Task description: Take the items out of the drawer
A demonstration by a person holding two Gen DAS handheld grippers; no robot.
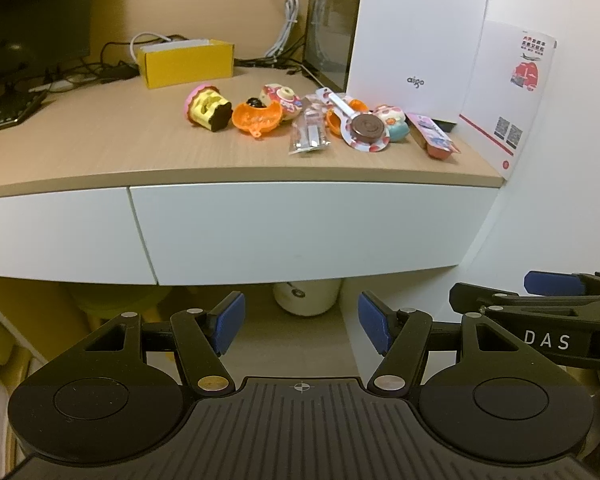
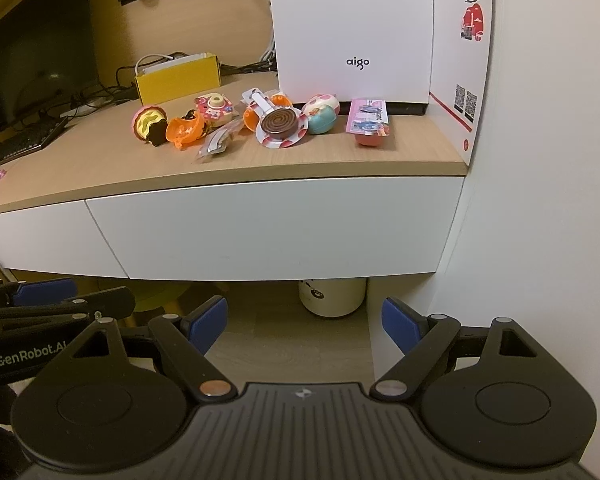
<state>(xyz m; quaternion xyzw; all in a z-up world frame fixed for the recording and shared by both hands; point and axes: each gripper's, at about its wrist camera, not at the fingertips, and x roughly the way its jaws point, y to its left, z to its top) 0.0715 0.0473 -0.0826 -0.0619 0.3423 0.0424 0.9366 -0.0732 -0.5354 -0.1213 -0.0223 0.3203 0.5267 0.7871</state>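
Left wrist view: the left claw (image 1: 301, 322) hangs wide open and empty, below and in front of the drawer (image 1: 300, 228), which is shut. Its white front is flat, with no handle showing, so the likely hold is the lower edge, with a fingertip hooked under it from beneath. The front looks stiff and smooth, and pads could slip on its face.

The items already lie on the surface (image 1: 100, 148) above the drawer, in a row. From the left: a cake toy (image 1: 207, 106), an orange pumpkin shell (image 1: 257, 119), a pink donut toy (image 1: 283, 99), a clear sachet (image 1: 309, 135), a lollipop (image 1: 365, 128), a spotted ball (image 1: 394, 122) and a pink pack (image 1: 434, 136). All look small and light. The sachet and pack are thin, soft film, best pinched at an edge. The ball is round and would roll, so take it across its middle. The lollipop stick is slim and its wrapper glossy.

A yellow box (image 1: 186, 63) stands far behind the row, and a white case (image 1: 416, 28) stands at the right.

In the right wrist view, the right claw (image 2: 305, 326) is also wide open with nothing in it, low before the same drawer front. Whether anything remains inside the drawer cannot be told. A cream bin (image 2: 333, 295) sits on the floor beneath.
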